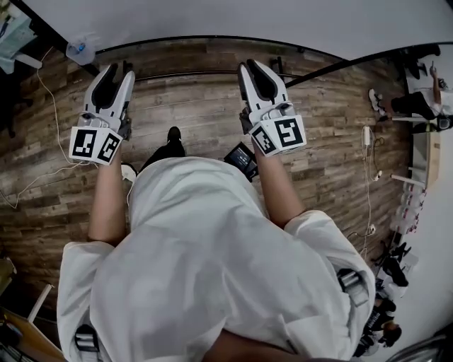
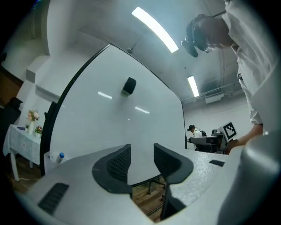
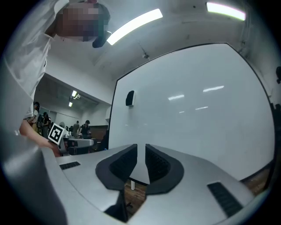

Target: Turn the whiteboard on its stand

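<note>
The whiteboard [image 1: 248,21] fills the top of the head view, its dark lower frame edge curving just beyond both grippers. My left gripper [image 1: 119,68] points at that edge on the left, my right gripper [image 1: 253,66] near the middle. In the left gripper view the white board [image 2: 109,123] stands behind the left gripper [image 2: 141,151], whose jaws are apart with nothing pressed between them. In the right gripper view the board [image 3: 197,123] shows through a narrow gap in the right gripper [image 3: 141,151]. A small dark eraser [image 2: 128,86] sticks to the board face.
A dark stand leg [image 1: 340,67] runs across the wood floor [image 1: 198,106] to the right. A spray bottle [image 1: 79,51] sits by the board's left end. Cables and a power strip [image 1: 367,136] lie on the right. A cloth-covered table [image 2: 17,136] stands left; people sit at desks [image 2: 206,140] behind.
</note>
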